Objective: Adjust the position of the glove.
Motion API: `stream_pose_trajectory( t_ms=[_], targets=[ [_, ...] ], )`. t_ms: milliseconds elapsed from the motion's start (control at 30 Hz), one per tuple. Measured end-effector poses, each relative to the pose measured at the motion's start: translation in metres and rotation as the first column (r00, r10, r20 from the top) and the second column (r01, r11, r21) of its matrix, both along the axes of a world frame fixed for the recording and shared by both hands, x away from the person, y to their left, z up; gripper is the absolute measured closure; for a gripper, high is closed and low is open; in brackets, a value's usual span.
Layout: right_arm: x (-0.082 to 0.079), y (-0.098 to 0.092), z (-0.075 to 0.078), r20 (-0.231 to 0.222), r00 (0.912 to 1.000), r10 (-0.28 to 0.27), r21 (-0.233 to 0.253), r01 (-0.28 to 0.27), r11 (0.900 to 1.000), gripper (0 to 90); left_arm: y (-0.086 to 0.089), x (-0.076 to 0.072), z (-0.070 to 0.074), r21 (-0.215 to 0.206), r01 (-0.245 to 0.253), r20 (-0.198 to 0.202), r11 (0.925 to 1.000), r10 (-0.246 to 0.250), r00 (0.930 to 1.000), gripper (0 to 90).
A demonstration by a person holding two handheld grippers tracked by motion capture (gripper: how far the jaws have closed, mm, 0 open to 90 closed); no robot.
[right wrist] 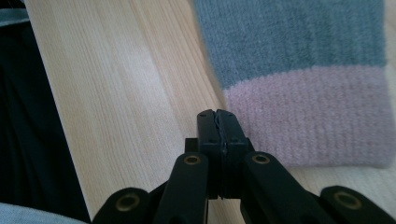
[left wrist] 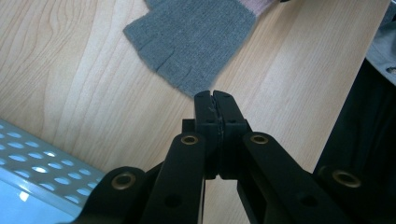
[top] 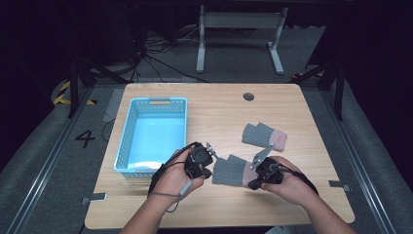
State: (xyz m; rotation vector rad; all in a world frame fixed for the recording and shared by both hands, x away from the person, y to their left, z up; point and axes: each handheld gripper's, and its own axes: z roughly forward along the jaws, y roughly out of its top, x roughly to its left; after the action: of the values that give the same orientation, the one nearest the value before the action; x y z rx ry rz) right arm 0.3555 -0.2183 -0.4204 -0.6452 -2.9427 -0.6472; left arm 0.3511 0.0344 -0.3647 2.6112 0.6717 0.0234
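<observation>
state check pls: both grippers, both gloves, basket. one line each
left gripper: shut, nothing in it, tips at the near glove's finger edge
right gripper: shut, nothing in it, tips beside the near glove's pink cuff
near glove: flat on the table, between the two grippers
far glove: flat on the table, apart from both grippers
blue basket: upright, nothing inside

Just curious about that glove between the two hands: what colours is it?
The glove is grey with a pink cuff, clearest in the right gripper view.

Grey fingerless glove [top: 230,170] with pink cuff, flat between both hand-held grippers.
</observation>
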Motion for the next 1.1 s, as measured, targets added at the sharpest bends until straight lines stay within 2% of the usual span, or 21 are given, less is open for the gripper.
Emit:
stream_pose_trajectory(
  t_ms=[33,200,300,467,1100],
  targets=[
    [0.0,0.001,-0.003,-0.019,0.9998,0.0,0.0,0.0,1.0,89.9,0.0,0.0,0.0,-0.002,0.0,-0.003,1.0,0.0,1.0,89.7],
    [0.002,0.0,-0.007,-0.019,0.9998,0.002,-0.021,-0.002,1.0,89.9,0.001,0.0,0.0,-0.006,-0.002,-0.006,1.0,0.002,1.0,89.7],
    [0.003,-0.001,-0.008,-0.022,0.9996,-0.016,-0.035,0.015,0.999,89.9,0.001,0.0,0.001,-0.004,-0.004,-0.004,1.0,0.004,1.0,89.6],
    [0.005,-0.004,-0.008,-0.021,0.9995,-0.025,-0.035,0.025,0.999,89.9,0.001,0.0,0.0,-0.006,-0.002,-0.006,1.0,0.002,1.0,89.4],
    [0.012,-0.017,-0.007,0.014,0.9955,-0.093,-0.043,0.094,0.995,89.9,0.001,0.001,0.0,-0.004,-0.005,-0.007,1.0,0.005,1.0,88.5]
  ],
)
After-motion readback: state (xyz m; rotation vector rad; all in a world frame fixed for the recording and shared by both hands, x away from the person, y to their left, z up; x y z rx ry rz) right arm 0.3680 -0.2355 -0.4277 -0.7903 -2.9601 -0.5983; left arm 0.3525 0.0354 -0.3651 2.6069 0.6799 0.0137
